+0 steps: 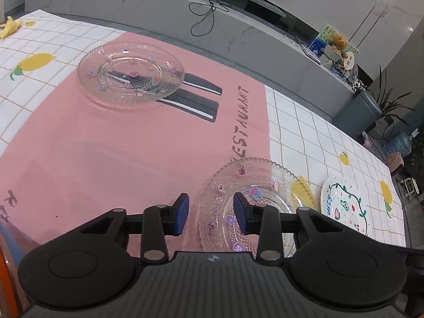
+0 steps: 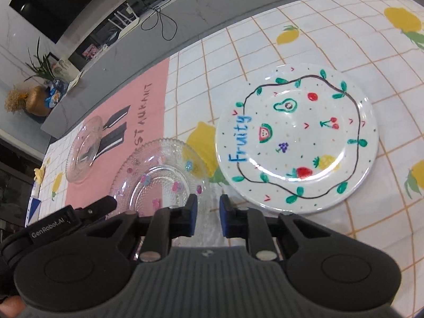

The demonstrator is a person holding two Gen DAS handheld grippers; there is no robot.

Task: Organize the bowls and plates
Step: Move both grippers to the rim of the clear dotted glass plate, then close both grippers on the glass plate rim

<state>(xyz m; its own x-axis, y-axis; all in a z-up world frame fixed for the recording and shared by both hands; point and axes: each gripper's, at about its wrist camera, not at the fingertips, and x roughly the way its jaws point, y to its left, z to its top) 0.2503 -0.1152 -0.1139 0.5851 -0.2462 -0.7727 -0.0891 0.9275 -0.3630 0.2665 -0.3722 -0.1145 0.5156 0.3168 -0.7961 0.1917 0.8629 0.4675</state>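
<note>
A clear glass plate with small flower decals lies on the pink mat at the far left. A second glass plate lies at the mat's right edge; it also shows in the right wrist view. A white "Fruity" plate lies on the tablecloth to its right, also seen in the left wrist view. My left gripper is open, straddling the near glass plate's left rim. My right gripper is open and empty, just before the gap between the glass plate and the white plate.
The pink "RESTAURANT" mat covers the left of the table over a white grid tablecloth with lemon prints. A grey counter with cables runs behind the table. A banana peel lies at the far left.
</note>
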